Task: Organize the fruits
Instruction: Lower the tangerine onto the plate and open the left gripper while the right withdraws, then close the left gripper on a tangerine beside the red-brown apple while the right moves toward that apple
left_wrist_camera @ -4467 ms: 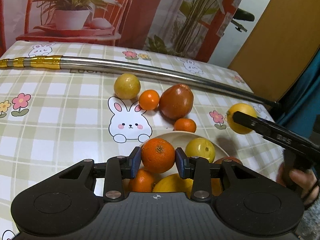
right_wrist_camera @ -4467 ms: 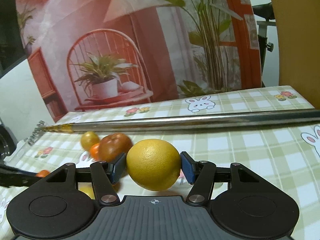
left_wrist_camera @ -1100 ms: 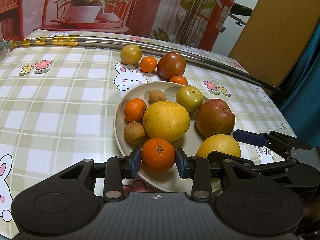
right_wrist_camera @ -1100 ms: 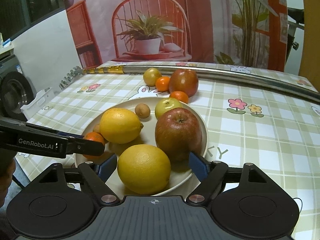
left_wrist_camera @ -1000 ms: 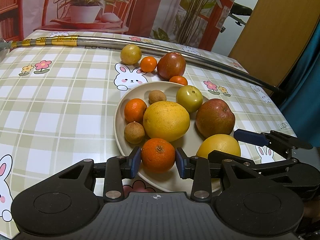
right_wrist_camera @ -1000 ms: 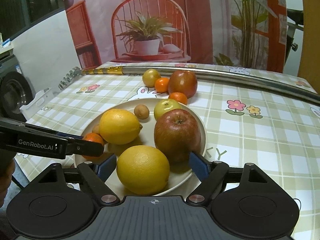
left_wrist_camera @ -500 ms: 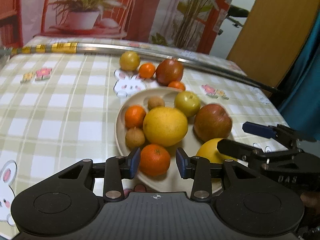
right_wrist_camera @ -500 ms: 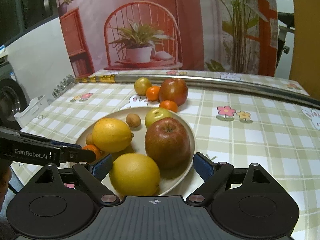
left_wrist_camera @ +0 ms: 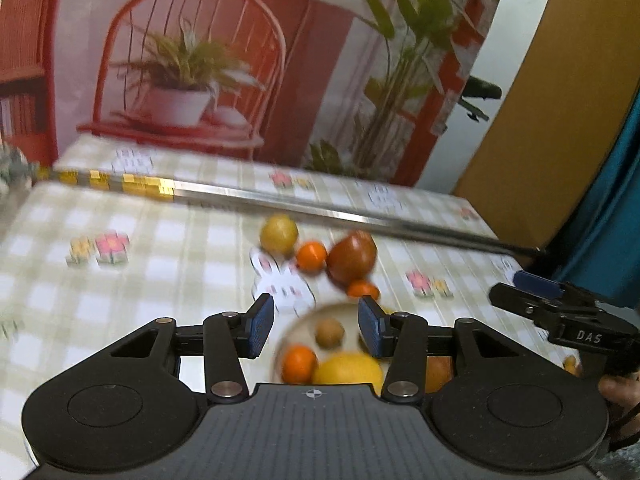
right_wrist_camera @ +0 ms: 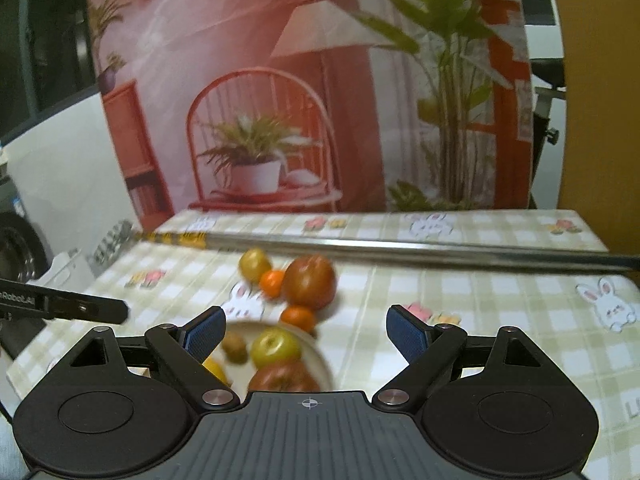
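Observation:
A cream plate (left_wrist_camera: 298, 322) holds several fruits: a small brown fruit (left_wrist_camera: 329, 333), an orange (left_wrist_camera: 300, 364) and a big yellow citrus (left_wrist_camera: 347, 368). In the right wrist view the plate (right_wrist_camera: 316, 354) shows a green apple (right_wrist_camera: 275, 346) and a red apple (right_wrist_camera: 284, 378). Behind the plate on the cloth lie a yellow fruit (left_wrist_camera: 279, 234), a small orange (left_wrist_camera: 311, 256), a red-brown fruit (left_wrist_camera: 352, 257) and another small orange (left_wrist_camera: 362, 290). My left gripper (left_wrist_camera: 316, 326) is open and empty above the plate. My right gripper (right_wrist_camera: 304, 338) is wide open and empty; it also shows in the left wrist view (left_wrist_camera: 532, 294).
A long metal rod with a gold end (left_wrist_camera: 280, 202) lies across the back of the checked tablecloth (left_wrist_camera: 160, 272). A printed backdrop stands behind the table. A wooden panel (left_wrist_camera: 560, 120) and teal curtain are at the right.
Both grippers have let go of their fruits on the plate, opened wider, and lifted up and back. The views tilt upward and are blurred by motion.

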`<state>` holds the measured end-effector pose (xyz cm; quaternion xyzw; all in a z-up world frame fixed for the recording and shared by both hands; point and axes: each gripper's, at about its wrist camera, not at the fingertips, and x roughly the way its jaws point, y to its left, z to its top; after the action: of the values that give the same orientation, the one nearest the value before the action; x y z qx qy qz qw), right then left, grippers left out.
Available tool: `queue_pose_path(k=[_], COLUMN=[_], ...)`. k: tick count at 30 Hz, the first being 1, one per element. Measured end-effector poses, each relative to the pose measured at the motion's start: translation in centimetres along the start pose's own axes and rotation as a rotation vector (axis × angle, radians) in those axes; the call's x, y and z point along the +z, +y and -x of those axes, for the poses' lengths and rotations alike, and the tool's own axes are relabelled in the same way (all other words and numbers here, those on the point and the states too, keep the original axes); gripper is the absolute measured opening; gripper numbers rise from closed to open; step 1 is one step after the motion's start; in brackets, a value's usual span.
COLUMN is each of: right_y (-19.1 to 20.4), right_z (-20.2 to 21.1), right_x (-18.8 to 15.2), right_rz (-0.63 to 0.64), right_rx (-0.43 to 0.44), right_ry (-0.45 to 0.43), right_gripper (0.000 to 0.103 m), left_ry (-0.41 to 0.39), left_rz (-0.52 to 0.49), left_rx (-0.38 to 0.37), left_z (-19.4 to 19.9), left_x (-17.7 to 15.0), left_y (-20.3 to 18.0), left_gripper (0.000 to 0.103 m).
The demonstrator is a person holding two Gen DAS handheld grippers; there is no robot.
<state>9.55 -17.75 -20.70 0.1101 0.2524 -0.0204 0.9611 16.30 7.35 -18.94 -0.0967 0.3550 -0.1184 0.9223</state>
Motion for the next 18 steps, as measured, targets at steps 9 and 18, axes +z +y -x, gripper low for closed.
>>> queue_pose_path(k=[9,18], right_y=[-3.0,-4.7], right_z=[-1.7,-3.2], right_x=[4.0,4.6], right_rz=[-0.057,-0.072], right_rx=[-0.045,-0.088], right_ry=[-0.026,-0.013], right_gripper=[0.085,0.085], left_ry=[0.018,0.288], left_rz=[0.002,0.047], left_rx=[-0.068,-0.148], left_z=[-3.0,-14.2], left_x=[4.1,3.7], left_y=[-0.9,-3.7], left_gripper=[0.048,0.048])
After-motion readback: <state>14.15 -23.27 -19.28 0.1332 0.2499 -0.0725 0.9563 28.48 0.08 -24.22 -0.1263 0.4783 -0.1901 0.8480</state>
